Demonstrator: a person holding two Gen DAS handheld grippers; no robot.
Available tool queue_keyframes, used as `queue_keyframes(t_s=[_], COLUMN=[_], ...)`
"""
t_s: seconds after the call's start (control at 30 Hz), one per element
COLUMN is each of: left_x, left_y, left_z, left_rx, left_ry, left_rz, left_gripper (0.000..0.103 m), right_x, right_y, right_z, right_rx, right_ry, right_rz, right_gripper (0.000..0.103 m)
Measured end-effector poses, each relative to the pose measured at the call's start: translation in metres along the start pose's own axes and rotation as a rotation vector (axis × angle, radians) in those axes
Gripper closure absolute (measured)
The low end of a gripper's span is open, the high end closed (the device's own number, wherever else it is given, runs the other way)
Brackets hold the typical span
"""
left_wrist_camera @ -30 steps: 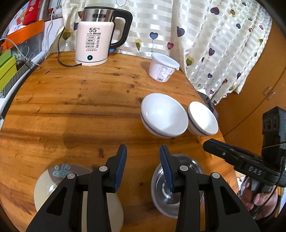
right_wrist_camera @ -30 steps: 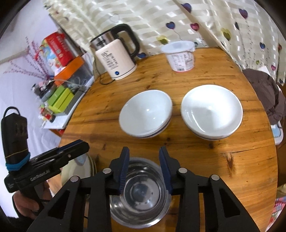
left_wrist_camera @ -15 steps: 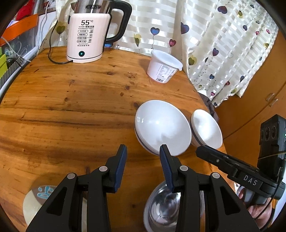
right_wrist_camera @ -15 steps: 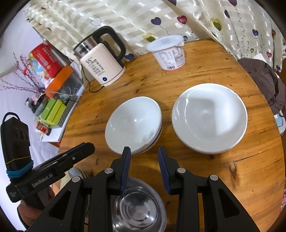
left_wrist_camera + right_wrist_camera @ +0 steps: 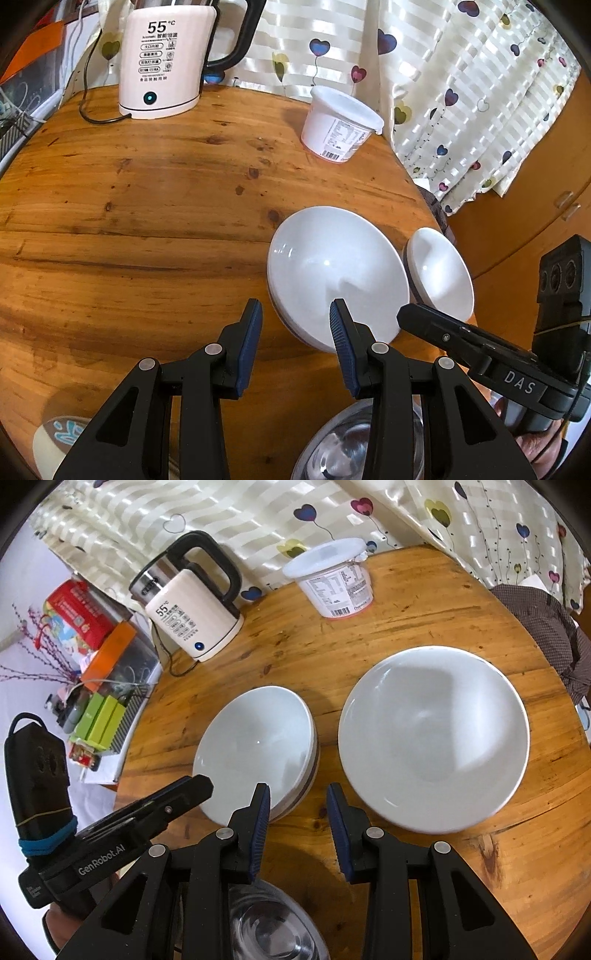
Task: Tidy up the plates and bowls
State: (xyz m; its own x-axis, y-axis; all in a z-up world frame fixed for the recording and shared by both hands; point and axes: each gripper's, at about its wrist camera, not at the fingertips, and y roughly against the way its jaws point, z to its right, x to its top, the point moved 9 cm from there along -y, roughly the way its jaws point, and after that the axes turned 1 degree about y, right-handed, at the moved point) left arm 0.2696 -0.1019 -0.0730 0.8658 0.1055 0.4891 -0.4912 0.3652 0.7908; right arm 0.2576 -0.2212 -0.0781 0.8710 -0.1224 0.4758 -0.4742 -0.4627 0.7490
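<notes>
Two white bowls (image 5: pixel 255 753) stacked, dark band below rim

Two white bowls (image 5: pixel 258 753) sit nested, upright, on the wooden table, well in front of the kettle (image 5: pixel 188 616). Just right of them rests a wider white bowl (image 5: pixel 432 738), apart. Nearest, a steel bowl (image 5: pixel 273 926), upright.

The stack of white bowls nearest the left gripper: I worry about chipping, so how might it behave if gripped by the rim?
The stacked white bowls look glazed, so probably slippery between pads. Likely ceramic: fairly heavy and chip-prone. Since they are nested, lifting one rim may take only the top bowl.
</notes>
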Motion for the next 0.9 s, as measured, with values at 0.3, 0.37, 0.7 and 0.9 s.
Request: queue_keyframes(t_s=[0.3, 0.37, 0.7, 0.9], left_x=[0.003, 0.003, 0.002, 0.001], left_y=[-0.006, -0.008, -0.012, -0.011], left_z=[0.001, 0.001, -0.001, -0.001], left_rx=[-0.008, -0.011, 0.002, 0.006], left_ry=[-0.002, -0.003, -0.009, -0.012], left_rz=[0.000, -0.004, -0.006, -0.006], left_gripper=[0.067, 0.068, 0.070, 0.070], right_x=[0.005, 0.005, 0.006, 0.004], right_y=[-0.008, -0.009, -0.011, -0.010], right_z=[0.000, 0.000, -0.004, -0.006], right_rx=[0.006, 0.007, 0.002, 0.003], right_ry=[0.003, 0.004, 0.028, 0.037], right_rz=[-0.006, -0.006, -0.007, -0.011], right_gripper=[0.078, 0.079, 0.082, 0.082])
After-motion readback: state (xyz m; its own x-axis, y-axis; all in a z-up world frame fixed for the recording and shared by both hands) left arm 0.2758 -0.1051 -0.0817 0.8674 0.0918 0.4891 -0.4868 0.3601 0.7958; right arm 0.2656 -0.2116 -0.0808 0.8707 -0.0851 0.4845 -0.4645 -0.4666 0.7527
